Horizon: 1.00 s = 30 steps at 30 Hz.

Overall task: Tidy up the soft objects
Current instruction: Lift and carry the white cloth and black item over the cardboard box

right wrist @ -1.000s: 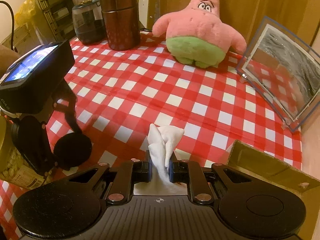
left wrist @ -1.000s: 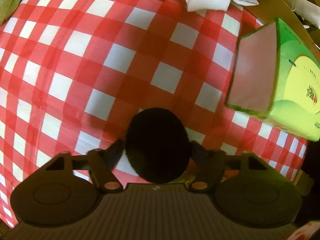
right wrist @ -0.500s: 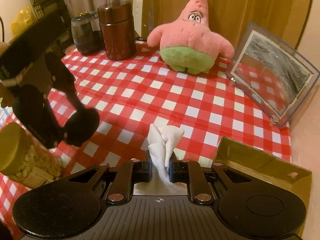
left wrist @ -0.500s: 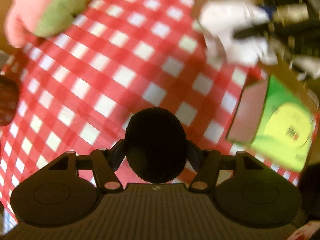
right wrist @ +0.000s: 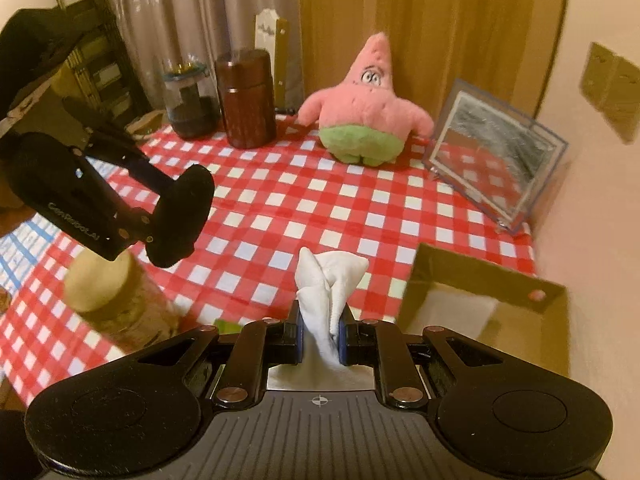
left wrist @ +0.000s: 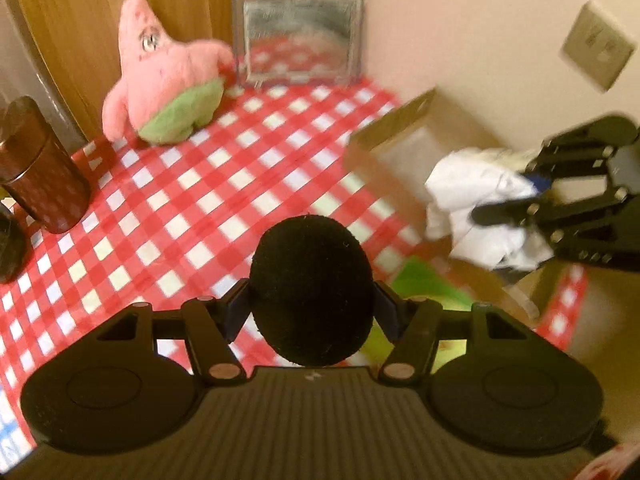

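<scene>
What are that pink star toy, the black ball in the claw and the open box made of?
Pink star toy: plush fabric, going by its fuzzy nap and soft, rounded limbs. Black ball, held in the left claw: matte and finely fuzzy, so probably foam or plush; hard to tell. Open box: looks like plain brown cardboard, with thin, flat, dull walls.

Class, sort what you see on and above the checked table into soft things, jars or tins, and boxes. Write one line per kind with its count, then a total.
Soft things: 3 – star plush, white cloth, black pad
Jars or tins: 3 – brown tin, glass jar, nut jar
Boxes: 1 – cardboard box
Total: 7
</scene>
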Each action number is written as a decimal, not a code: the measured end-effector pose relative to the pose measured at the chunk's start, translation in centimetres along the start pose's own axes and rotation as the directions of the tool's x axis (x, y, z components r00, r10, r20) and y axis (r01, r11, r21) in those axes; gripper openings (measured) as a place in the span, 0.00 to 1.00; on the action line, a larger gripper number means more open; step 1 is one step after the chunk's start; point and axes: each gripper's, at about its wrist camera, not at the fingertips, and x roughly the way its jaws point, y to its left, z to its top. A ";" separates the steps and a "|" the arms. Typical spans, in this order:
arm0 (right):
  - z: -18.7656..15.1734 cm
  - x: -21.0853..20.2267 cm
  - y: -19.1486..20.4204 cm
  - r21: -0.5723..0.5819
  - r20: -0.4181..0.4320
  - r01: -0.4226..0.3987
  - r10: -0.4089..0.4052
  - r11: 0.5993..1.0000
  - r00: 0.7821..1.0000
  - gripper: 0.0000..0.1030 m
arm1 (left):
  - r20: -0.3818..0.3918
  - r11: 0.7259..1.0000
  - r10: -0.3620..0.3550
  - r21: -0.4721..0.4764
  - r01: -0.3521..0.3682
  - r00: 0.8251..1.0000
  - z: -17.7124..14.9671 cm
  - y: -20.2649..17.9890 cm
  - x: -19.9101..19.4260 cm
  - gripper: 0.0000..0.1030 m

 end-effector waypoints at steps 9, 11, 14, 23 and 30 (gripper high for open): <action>-4.1 -7.2 0.3 0.043 0.050 0.049 -0.051 0.998 0.997 0.15 | 0.182 0.996 -0.036 -0.072 0.050 0.983 -2.4 -7.4 -6.7 0.60; -5.2 -8.6 -0.3 0.064 0.061 0.063 -0.067 0.996 0.996 0.15 | 0.210 0.995 -0.040 -0.080 0.058 0.977 -2.8 -9.0 -7.4 0.60; -6.7 -10.9 -1.4 0.101 0.079 0.090 -0.098 0.991 0.992 0.15 | 0.246 0.995 -0.036 -0.086 0.059 0.969 -3.3 -11.3 -8.2 0.60; -10.7 -14.8 -4.5 0.168 0.092 0.162 -0.179 0.972 0.980 0.15 | 0.281 0.995 -0.055 -0.066 0.076 0.958 -3.6 -16.9 -7.1 0.60; -11.8 -14.1 -5.7 0.161 0.097 0.169 -0.186 0.972 0.978 0.15 | 0.264 0.992 -0.091 -0.062 0.111 0.960 -2.5 -19.0 -3.8 0.60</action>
